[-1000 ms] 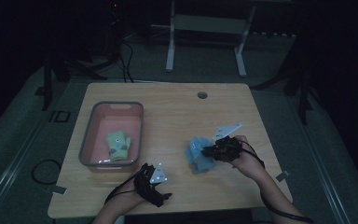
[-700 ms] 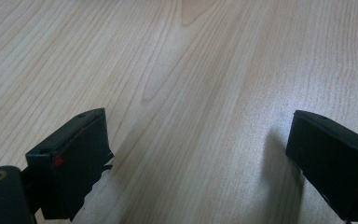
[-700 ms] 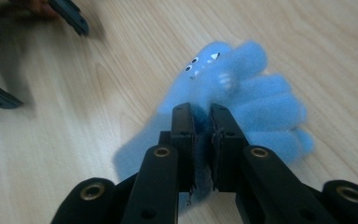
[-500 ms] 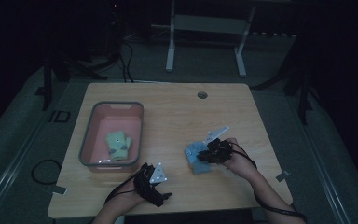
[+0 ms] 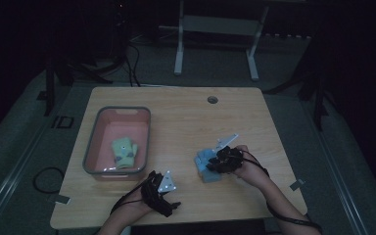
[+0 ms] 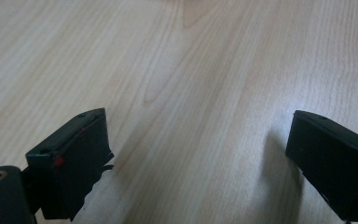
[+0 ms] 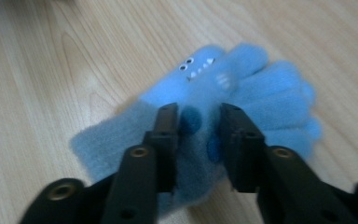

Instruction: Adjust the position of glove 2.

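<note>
On the table (image 5: pixel 186 122) in the high view: pink bin (image 5: pixel 94 147) at left with a yellow-green glove (image 5: pixel 124 152) inside. Blue glove (image 5: pixel 206 164) lies flat right of centre, well apart from the bin. Right gripper (image 5: pixel 218 161) sits on top of it. Left gripper (image 5: pixel 164 196) rests near the front edge, away from both gloves.

Left gripper view: left gripper (image 6: pixel 200 154) jaws spread wide, nothing between them, bare wood below.

Right gripper view: right gripper (image 7: pixel 199 122) jaws have just been opening; they straddle a fold of the blue glove (image 7: pixel 256 93), narrow gap, pads not visibly pinching. Glove's little face and fingers point away from the camera.
</note>
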Demonstrator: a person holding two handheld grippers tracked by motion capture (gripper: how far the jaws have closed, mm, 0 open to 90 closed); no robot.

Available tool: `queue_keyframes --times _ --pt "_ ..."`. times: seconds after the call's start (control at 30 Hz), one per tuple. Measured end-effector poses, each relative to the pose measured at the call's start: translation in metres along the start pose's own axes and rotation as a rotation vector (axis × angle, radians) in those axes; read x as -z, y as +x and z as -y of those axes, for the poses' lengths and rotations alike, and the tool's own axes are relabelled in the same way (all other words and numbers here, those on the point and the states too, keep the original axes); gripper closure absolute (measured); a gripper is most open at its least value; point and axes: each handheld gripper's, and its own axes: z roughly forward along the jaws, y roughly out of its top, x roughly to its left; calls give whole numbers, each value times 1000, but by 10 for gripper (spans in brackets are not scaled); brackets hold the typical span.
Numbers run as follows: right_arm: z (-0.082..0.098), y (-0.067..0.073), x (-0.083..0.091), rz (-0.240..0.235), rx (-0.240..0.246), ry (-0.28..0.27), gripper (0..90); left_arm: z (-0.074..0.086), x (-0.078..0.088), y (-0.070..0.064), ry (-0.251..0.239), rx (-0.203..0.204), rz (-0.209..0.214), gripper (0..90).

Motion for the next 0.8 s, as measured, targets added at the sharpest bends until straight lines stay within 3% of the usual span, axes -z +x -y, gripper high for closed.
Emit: queue_keyframes --times 0.07,0.2,0.3,0.4,0.53,0.7,0.8 --pt "-1 1 5 6 -6 -13 542 -2 1 -1 -12 -4 -23 65" --pt "1 1 14 -10 -17 -65 275 -10 6 -5 -55 -38 -79 74" --pt "4 1 20 -12 -32 -91 135 -16 8 -8 -66 -32 -67 74" --pt "10 1 25 -12 -31 -101 127 -22 7 -10 -60 -29 -63 75" --pt "18 1 27 11 -96 -105 134 -34 9 -12 -63 12 -47 104" --pt "26 0 28 58 -81 -81 130 -47 4 -8 -64 41 -19 102" --pt "30 0 29 74 -69 -93 126 -53 -2 -5 -43 57 -51 109"
